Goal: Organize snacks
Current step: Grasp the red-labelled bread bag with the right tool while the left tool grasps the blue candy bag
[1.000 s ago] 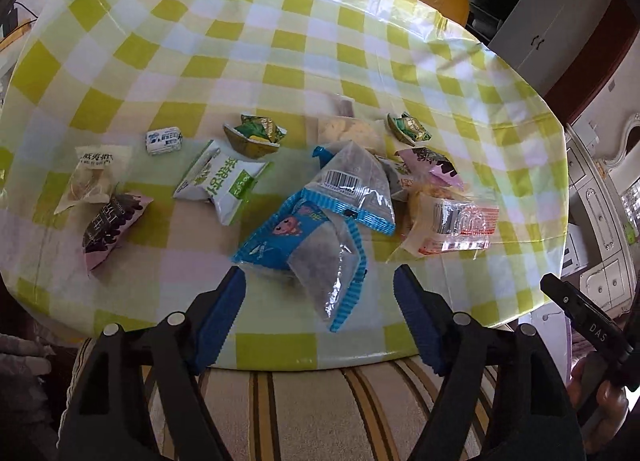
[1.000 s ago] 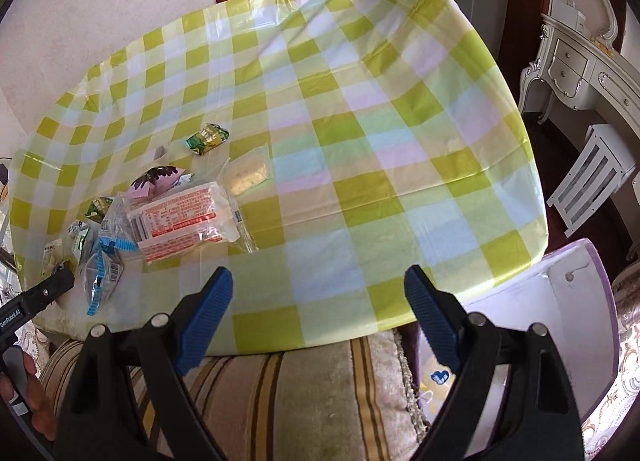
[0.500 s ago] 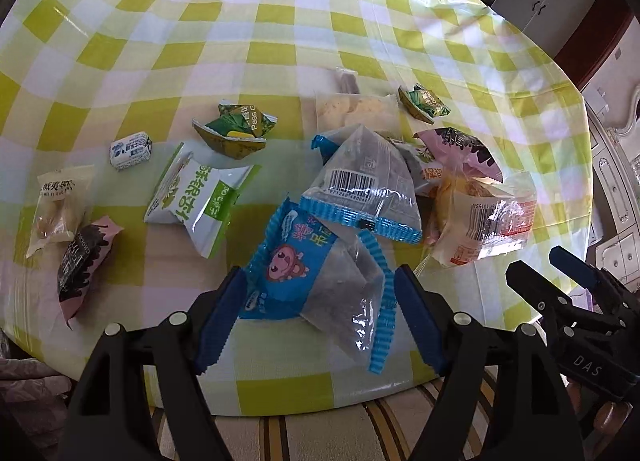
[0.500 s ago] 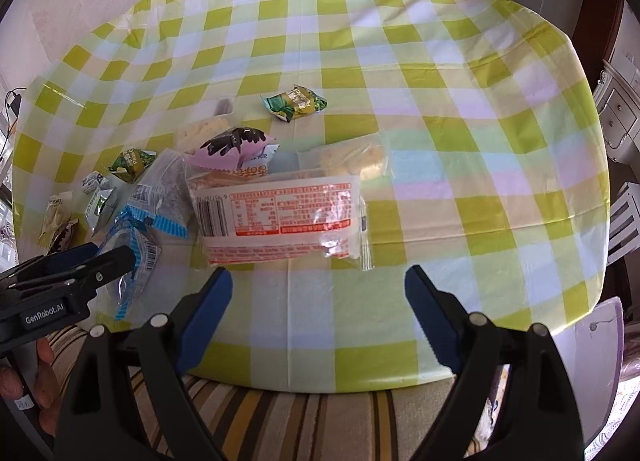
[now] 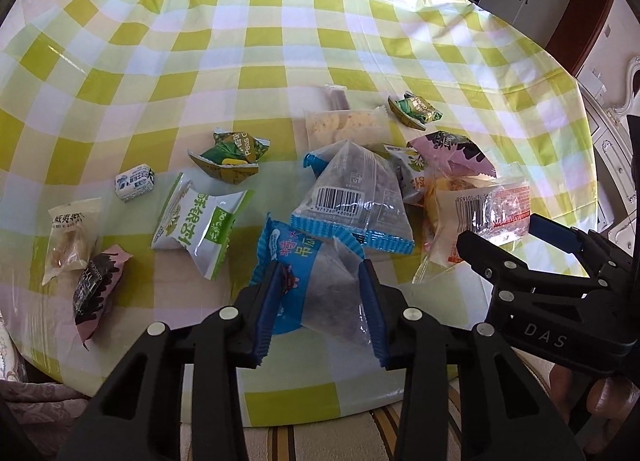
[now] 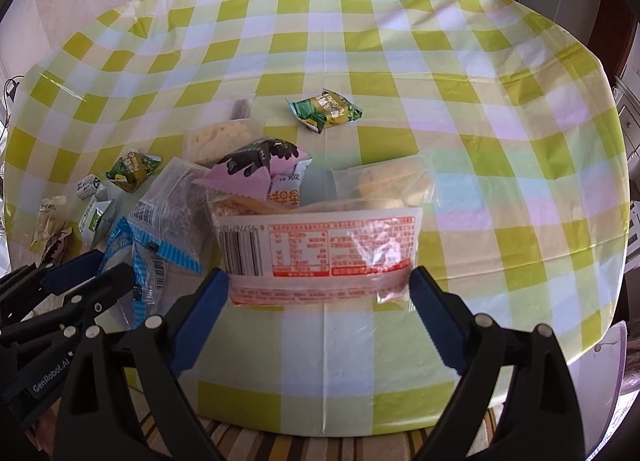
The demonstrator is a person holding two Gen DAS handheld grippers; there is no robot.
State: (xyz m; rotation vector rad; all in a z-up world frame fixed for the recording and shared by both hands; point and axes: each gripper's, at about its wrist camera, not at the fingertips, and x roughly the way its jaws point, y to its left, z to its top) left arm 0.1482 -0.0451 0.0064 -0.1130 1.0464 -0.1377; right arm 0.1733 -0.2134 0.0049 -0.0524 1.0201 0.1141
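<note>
Several snack packets lie in a loose heap on the green-checked tablecloth (image 5: 280, 45). My left gripper (image 5: 322, 303) is shut on the near blue-and-clear triangular packet (image 5: 320, 281), pinching its near end. A second triangular packet (image 5: 352, 197) lies just behind it. My right gripper (image 6: 316, 313) is open, its fingers on either side of the near edge of the red-printed clear packet (image 6: 320, 245), which also shows in the left wrist view (image 5: 476, 217). The right gripper also shows in the left wrist view (image 5: 516, 237).
To the left lie a green-white packet (image 5: 200, 229), a pink-black packet (image 5: 94, 293), a beige packet (image 5: 70, 241), a small white candy (image 5: 134, 182) and a green pea packet (image 5: 230, 155). Behind are a cracker packet (image 5: 344, 125), another green packet (image 6: 326, 111) and a pink packet (image 6: 260, 169). The table's front edge is just below both grippers.
Both grippers moved forward over the table's edge. The left gripper closed on the near blue triangular packet. The right gripper came up to the red-printed packet, still open.
</note>
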